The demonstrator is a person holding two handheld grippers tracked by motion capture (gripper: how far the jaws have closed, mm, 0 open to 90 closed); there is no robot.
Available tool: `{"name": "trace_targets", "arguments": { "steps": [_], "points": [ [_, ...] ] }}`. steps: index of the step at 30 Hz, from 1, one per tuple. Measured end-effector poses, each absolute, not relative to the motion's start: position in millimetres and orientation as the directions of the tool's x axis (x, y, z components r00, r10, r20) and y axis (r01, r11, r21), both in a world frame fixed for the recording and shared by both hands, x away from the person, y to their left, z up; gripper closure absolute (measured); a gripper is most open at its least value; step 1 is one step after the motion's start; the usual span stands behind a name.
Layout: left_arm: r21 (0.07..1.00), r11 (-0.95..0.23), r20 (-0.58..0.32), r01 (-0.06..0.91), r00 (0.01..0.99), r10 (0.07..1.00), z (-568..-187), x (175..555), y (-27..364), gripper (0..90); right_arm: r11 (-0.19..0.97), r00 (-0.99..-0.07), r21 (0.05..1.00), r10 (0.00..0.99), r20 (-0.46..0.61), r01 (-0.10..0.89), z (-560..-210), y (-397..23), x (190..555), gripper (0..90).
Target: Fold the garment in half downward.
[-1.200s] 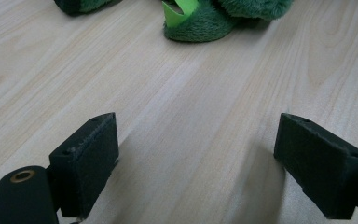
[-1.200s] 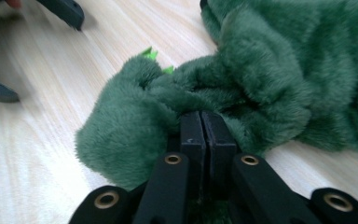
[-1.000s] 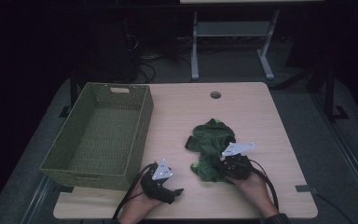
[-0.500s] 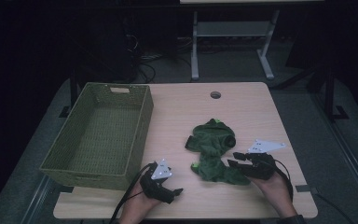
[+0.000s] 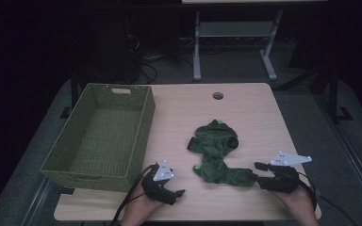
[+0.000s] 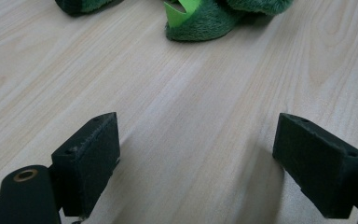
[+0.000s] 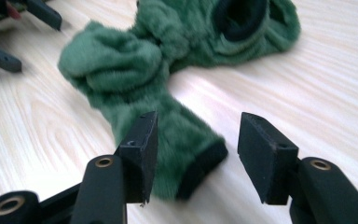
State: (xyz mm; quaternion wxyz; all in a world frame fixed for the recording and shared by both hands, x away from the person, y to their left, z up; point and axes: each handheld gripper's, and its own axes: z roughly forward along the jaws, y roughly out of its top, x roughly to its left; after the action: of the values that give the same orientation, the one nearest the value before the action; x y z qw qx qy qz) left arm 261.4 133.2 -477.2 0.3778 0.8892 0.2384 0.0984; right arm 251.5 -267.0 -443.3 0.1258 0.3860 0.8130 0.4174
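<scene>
The woven olive-green basket (image 5: pixel 99 136) at the table's left holds nothing. Just right of it, the left gripper (image 5: pixel 172 194) rests with jaws wide apart over bare wood. The fuzzy green garment (image 5: pixel 217 153) lies mid-table, one cuffed end stretched toward the right gripper (image 7: pixel 193 156), whose jaws have just been opening and now flank that cuff without pressing it. Judging by this, straightening is under way and binning remains.

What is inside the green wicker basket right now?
The basket holds nothing visible: the high view shows bare woven floor. Its near wall hides the strip of floor right behind it. The green fuzzy garment lies on the table beside it.
</scene>
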Motion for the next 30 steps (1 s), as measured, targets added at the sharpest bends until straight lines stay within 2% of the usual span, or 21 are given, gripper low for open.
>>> {"name": "trace_targets", "arguments": {
  "steps": [9,17,21,27,30],
  "points": [
    [0.718,-0.602,-0.005,0.35,0.867,0.499,-477.1,261.4,133.2,13.9,0.361,-0.645,0.739,0.754,0.128,0.569,-457.9,-282.7,233.6,49.4],
    [0.718,-0.602,-0.005,0.35,0.867,0.499,-477.1,261.4,133.2,13.9,0.389,-0.668,0.717,0.731,0.142,0.578,-464.5,-276.0,234.6,52.7],
    [0.718,-0.602,-0.004,0.35,0.867,0.499,-477.2,261.4,133.2,13.9,0.408,-0.682,0.701,0.715,0.154,0.585,-467.9,-270.6,236.6,60.7],
    [0.718,-0.601,-0.005,0.35,0.867,0.499,-477.2,261.4,133.2,13.9,0.406,-0.687,0.697,0.706,0.172,0.591,-468.0,-271.5,238.3,81.0],
    [0.718,-0.602,-0.005,0.35,0.867,0.499,-477.1,261.4,133.2,13.9,0.409,-0.689,0.697,0.704,0.169,0.589,-466.4,-271.9,238.3,84.8]
  ]
}}
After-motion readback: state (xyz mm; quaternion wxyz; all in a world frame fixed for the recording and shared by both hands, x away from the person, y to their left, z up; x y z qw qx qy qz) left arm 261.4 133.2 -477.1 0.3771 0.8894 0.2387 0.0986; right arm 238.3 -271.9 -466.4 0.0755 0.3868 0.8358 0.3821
